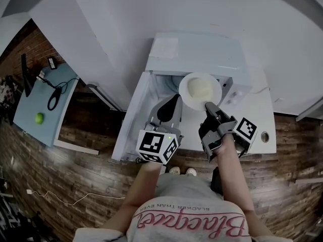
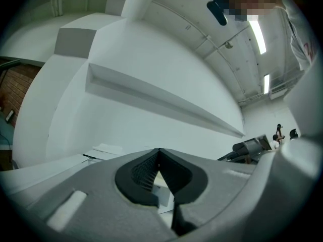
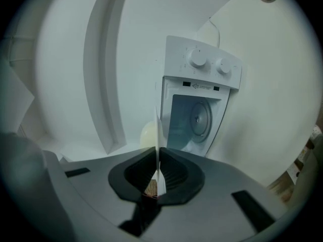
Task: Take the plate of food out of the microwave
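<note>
Head view: plate of food hangs at the open microwave front, its 5 o'clock rim clamped by right gripper. Left gripper view: left gripper clenched, empty. Right gripper view: plate rim edge-on between the pads, microwave at 1 o'clock.

The right hand-held gripper has its dark jaws clamped on the rim of a white plate, which is seen edge-on as a thin blade rising from between them. A pale mound of food shows at the plate's left. Beyond is the white microwave, with two knobs above its open cavity.
</note>
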{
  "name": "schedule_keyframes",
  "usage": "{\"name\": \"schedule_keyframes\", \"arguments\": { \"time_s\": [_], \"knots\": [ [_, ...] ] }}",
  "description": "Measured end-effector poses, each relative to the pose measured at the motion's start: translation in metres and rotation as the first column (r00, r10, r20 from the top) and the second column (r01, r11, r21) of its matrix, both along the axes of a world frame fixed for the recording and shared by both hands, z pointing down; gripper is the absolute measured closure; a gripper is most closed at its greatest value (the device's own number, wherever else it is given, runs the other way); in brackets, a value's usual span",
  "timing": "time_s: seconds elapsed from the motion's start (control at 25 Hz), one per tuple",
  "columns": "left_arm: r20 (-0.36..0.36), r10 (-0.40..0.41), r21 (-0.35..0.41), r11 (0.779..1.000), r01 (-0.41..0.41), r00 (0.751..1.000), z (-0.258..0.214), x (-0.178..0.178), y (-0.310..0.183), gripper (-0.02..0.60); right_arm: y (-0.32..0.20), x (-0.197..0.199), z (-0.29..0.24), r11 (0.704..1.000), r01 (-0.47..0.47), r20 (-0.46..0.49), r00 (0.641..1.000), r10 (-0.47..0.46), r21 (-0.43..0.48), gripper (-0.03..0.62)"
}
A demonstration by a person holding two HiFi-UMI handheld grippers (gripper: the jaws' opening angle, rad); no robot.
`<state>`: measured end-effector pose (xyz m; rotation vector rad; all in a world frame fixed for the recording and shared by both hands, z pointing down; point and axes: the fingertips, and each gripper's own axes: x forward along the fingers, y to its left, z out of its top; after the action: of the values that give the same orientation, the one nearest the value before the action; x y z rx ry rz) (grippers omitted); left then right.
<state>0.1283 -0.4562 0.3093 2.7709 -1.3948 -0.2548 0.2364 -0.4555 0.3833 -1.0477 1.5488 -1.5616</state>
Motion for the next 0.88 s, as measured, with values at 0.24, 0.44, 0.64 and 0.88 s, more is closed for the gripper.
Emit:
{"name": "schedule_keyframes", "arguments": {
  "time_s": [0.24, 0.44, 0.64, 0.88],
  "knots": [
    [-0.008, -0.006, 0.021, 1.000, 0.006, 1.000, -0.008, -0.004, -0.006, 0.578, -0.012, -0.007, -0.011, 1.000, -0.001, 0.005, 1.000, 0.000, 0.023, 0.569],
    [-0.015, -0.008, 0.035, 0.999, 0.009, 1.000, -0.012, -0.003, -0.004, 0.578, -0.015, -0.009, -0.014, 1.000, 0.002, 0.012, 1.000, -0.003, 0.031, 0.569],
    [-0.022, -0.016, 0.051, 0.999, 0.017, 1.000, -0.015, -0.005, -0.003, 0.578, -0.016, -0.009, -0.019, 0.999, 0.007, 0.002, 1.000, -0.007, 0.050, 0.569],
    [-0.028, -0.020, 0.061, 0.998, 0.022, 0.999, -0.019, -0.003, -0.009, 0.578, -0.025, -0.008, -0.025, 0.998, 0.009, -0.011, 1.000, -0.008, 0.069, 0.569]
  ]
}}
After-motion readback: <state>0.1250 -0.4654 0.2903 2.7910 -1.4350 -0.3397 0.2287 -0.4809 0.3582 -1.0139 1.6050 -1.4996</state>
